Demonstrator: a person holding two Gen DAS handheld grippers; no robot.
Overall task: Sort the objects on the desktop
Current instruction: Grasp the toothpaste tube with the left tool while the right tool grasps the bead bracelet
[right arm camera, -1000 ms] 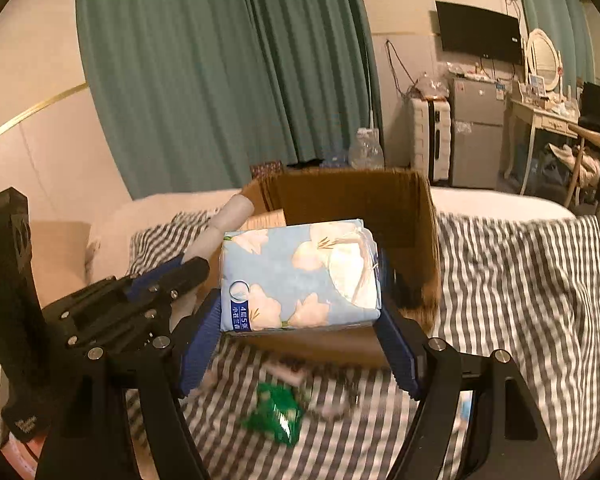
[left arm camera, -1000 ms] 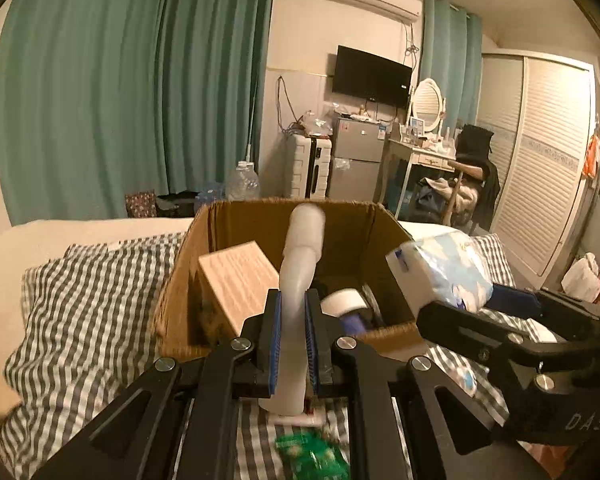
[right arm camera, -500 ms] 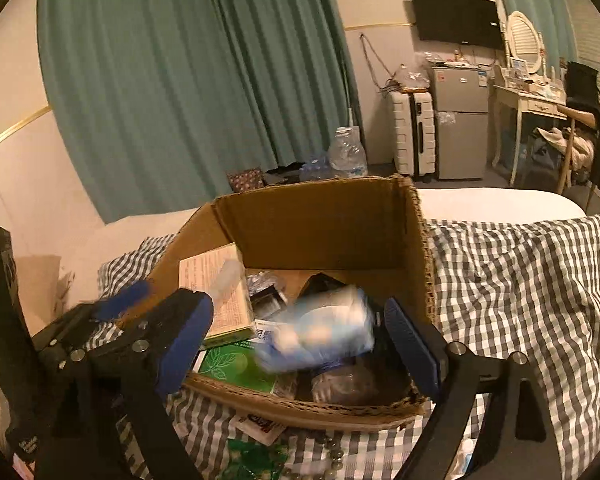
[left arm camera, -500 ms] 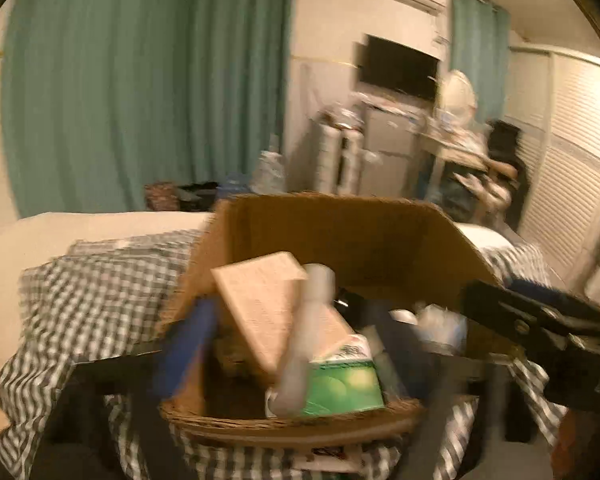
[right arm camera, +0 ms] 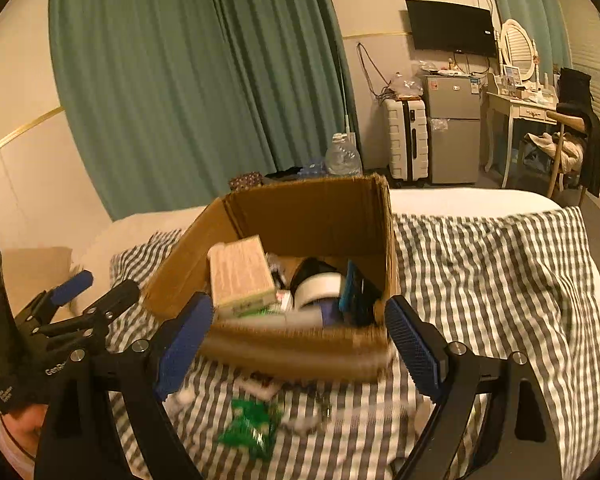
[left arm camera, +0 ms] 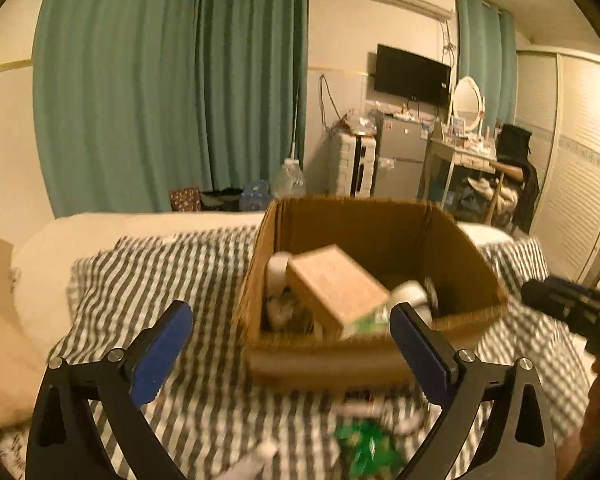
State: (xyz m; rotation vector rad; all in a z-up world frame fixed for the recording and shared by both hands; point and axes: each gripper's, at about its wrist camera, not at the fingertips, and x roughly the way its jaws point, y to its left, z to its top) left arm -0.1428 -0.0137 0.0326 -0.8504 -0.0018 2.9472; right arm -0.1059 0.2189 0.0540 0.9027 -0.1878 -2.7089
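**Both grippers empty above the bed, next pick waiting**

With nothing between their blue pads, both tools hang free over the bedding: the left gripper (left arm camera: pixel 292 344) has its jaws opening, empty, and the right gripper (right arm camera: pixel 300 344) is spread and empty too. That reads as the moment just after a drop, the step between one deposit and the next pick.

Nearest to us, on the grey-and-white checked bedspread (right arm camera: pixel 500 280), lies a crinkled green plastic packet (right arm camera: pixel 252 426), blurred, with some small pale scraps just beside it that I cannot identify. In the left view the same packet (left arm camera: pixel 364 446) sits low between the fingers. These look like the items left to sort.

Just beyond stands the open brown cardboard box (right arm camera: pixel 300 216), already well filled: a tan rectangular carton (right arm camera: pixel 242 270) leans against the left wall, a white roll of tape (right arm camera: pixel 320 286) sits in the middle, and a dark teal flat item stands on edge towards the right.

Farther off hang the teal curtains (right arm camera: pixel 180 80).

Judging from this, the next move calls for one gripper to dip down and back towards the green packet, settle its pads either side and pinch it gently, since the thin wrapper will likely crumple or slide on the soft cloth.
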